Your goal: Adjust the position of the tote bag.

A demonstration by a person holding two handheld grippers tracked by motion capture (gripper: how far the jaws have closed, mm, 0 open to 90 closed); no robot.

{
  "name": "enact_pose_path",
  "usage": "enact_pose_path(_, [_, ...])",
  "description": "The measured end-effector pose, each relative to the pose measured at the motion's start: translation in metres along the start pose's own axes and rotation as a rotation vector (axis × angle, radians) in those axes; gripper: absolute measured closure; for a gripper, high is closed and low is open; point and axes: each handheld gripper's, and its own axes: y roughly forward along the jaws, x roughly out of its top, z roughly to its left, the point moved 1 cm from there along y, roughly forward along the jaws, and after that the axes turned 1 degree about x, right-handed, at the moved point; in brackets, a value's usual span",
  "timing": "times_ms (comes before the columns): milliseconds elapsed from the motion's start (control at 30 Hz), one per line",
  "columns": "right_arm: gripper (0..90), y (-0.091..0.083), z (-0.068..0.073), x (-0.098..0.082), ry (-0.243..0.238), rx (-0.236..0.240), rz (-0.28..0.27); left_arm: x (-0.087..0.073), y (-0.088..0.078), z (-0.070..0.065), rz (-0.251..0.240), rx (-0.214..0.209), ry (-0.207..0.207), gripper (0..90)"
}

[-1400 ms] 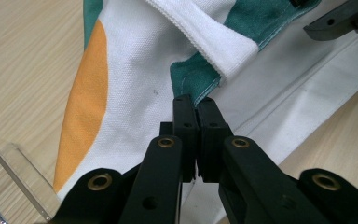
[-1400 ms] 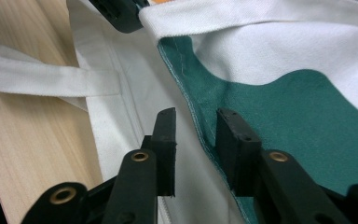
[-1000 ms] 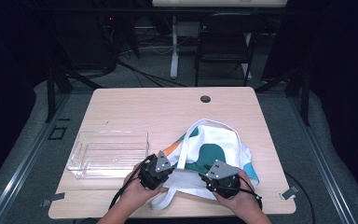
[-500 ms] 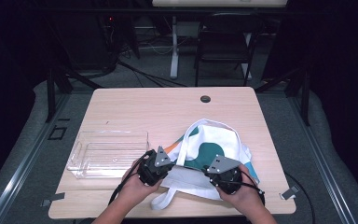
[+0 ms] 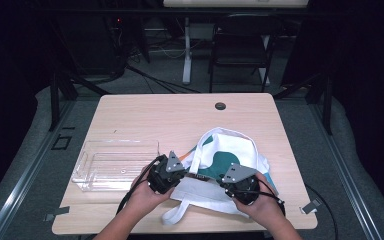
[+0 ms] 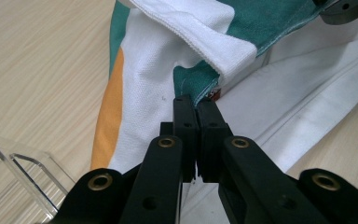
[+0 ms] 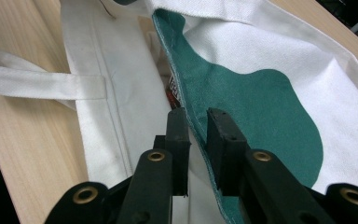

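Worktop [image 5: 145, 112]: pale wood, with a small dark grommet [image 5: 220, 106] near its far edge.

Tote bag [image 5: 230, 155]: white cloth with teal patches and an orange stripe, lying flat on the near right part of the worktop. Its long axis ran from the near edge toward the far right, the mouth facing the person and the bottom pointing away. One white strap [image 5: 177, 210] trailed loose toward the near edge; another looped over the far side of the bag.

Clear plastic tray [image 5: 115, 162]: on the near left of the worktop, just beside the bag, nothing visible in it.

Left gripper [image 6: 196, 105]: at the bag's left mouth edge, fingers pressed together on the teal hem where a small red label showed.

Right gripper [image 7: 196, 116]: at the bag's right mouth edge, fingers narrowly parted with the teal-edged upper layer passing between them; whether they were pinching it yet could not be told.

Progress, as judged: early. Both grippers were set on the rim, the left one gripping. The mouth lay nearly flat; the opening or lifting remained to be done.
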Motion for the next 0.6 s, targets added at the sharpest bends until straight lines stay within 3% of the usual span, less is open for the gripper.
enact_pose_path(600, [77.1, 0.003, -0.006, 0.003, -0.013, 0.007, 0.005, 0.016, -0.004, 0.009, 0.007, 0.014, -0.006, 88.6])
